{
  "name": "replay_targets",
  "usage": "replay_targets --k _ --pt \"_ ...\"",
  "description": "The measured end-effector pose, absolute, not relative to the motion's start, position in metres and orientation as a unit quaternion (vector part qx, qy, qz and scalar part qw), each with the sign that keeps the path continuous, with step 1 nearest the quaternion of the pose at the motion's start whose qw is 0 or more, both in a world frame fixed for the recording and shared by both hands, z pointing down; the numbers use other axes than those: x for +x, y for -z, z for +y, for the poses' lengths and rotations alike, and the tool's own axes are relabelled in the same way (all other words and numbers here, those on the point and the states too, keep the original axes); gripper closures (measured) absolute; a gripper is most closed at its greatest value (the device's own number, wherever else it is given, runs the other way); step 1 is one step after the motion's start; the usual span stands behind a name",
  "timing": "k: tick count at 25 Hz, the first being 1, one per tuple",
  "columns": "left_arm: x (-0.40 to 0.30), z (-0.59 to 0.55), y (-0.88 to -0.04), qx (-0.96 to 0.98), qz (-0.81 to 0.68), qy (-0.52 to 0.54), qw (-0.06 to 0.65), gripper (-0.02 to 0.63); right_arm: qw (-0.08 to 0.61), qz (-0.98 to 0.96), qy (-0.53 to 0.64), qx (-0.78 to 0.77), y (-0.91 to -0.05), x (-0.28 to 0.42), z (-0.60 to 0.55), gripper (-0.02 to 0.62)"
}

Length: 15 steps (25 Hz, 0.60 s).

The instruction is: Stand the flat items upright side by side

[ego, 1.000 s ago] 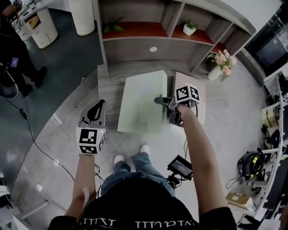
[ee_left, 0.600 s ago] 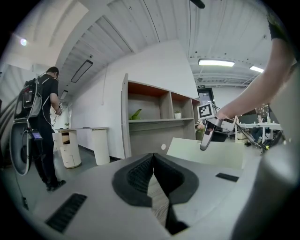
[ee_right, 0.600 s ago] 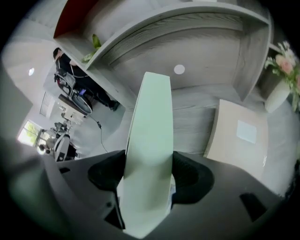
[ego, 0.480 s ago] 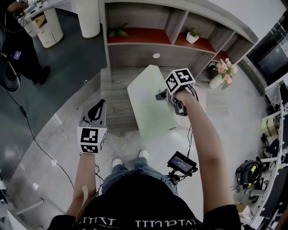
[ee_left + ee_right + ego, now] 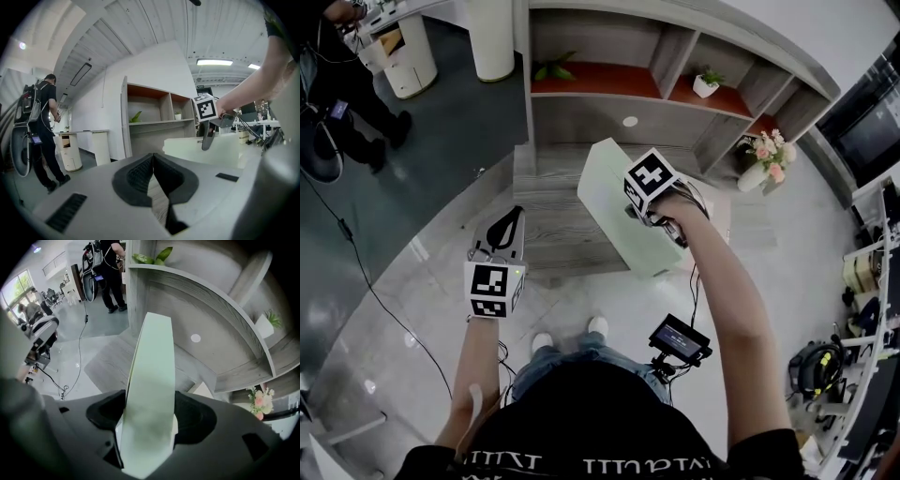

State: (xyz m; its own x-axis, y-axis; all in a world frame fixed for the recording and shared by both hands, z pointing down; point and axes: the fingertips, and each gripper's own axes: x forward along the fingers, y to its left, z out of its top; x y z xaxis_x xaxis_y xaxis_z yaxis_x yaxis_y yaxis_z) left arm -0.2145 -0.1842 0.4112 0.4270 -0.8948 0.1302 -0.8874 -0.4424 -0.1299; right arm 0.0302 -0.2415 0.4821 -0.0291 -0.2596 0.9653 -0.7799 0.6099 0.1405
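Note:
A pale green flat box [image 5: 611, 199] hangs tilted over the low grey wooden platform [image 5: 546, 202], one long edge turned up. My right gripper [image 5: 652, 217] points steeply down and is shut on its near end. Seen from the right gripper view, the box [image 5: 152, 366] fills the gap between the pads of the right gripper [image 5: 149, 414]; the jaws have just been opening a little, with the box still between them. A second flat item, beige [image 5: 719, 214], lies on the platform behind my right hand. My left gripper [image 5: 508, 225] hovers at the left, shut and empty [image 5: 153, 161].
A grey shelf unit [image 5: 675, 66] with red inner floors and small plants stands behind the platform. A vase of pink flowers [image 5: 761, 150] is at its right end. A person [image 5: 342, 89] stands far left. Cables run across the shiny floor [image 5: 394, 309].
My right gripper has risen and rolled over, tipping the pale green box from lying flat to standing tilted on edge. The left gripper has stayed where it was.

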Motion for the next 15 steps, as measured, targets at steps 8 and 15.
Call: replay_targets --k 8,15 --pt "-0.214 -0.189 -0.410 -0.844 0.530 0.085 0.021 0.594 0.552 -0.709 -0.263 0.350 -0.482 0.018 -0.246 0.245" --pt "-0.232 -0.182 -0.416 -0.828 0.553 0.089 0.010 0.594 0.560 -0.708 -0.269 0.335 -0.491 -0.002 -0.277 0.241"
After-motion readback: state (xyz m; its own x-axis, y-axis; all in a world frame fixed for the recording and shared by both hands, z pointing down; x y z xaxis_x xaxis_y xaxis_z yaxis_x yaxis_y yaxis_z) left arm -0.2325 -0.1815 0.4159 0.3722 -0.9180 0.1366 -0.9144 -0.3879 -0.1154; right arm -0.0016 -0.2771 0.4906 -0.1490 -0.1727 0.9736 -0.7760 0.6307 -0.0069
